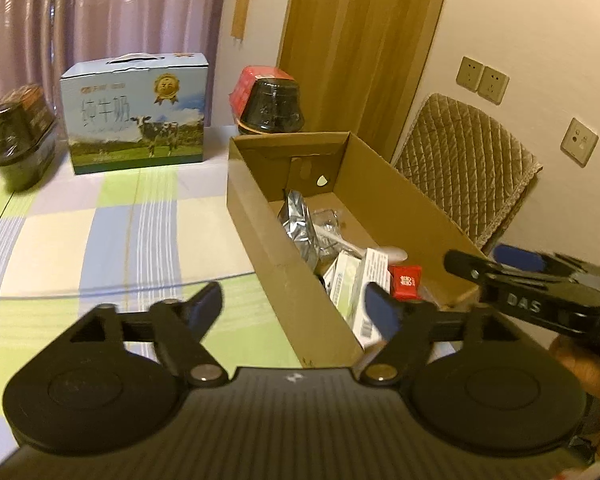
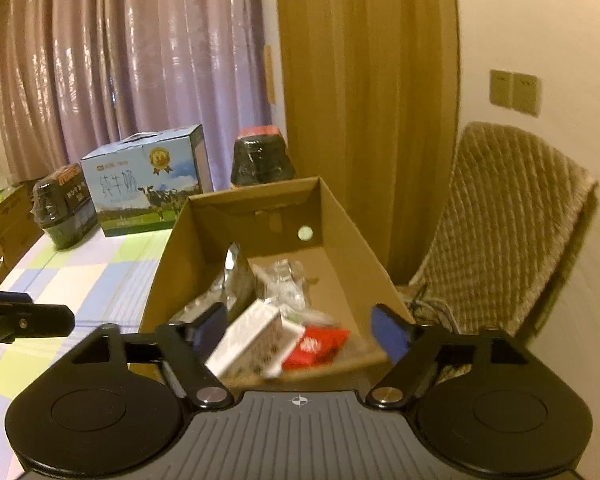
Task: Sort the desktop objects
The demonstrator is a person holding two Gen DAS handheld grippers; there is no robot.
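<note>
**Both grippers spread wide over the cardboard box**

Black fingers of the left gripper (image 1: 296, 308) stand far apart with nothing between them, straddling the near left wall of the cardboard box (image 1: 260, 216); its left finger hangs above the checked tablecloth (image 1: 100, 232), its right one over the box's contents. Across the box, the right gripper (image 2: 300, 328) is also fully spread and empty, poised above the near end of the box. Inside lie a white carton (image 2: 256, 340), blurred in the right wrist view, a small red packet (image 2: 316, 346) touching it, a crumpled silver foil pouch (image 1: 300, 224) and some clear plastic wrapping (image 2: 288, 284) farther back. Beyond the box, a milk carton case (image 1: 136, 112) printed with a cow stands on the table between two dark shrink-wrapped jars (image 1: 270, 106). A quilted chair back (image 1: 468, 168) sits just right of the box.
</note>
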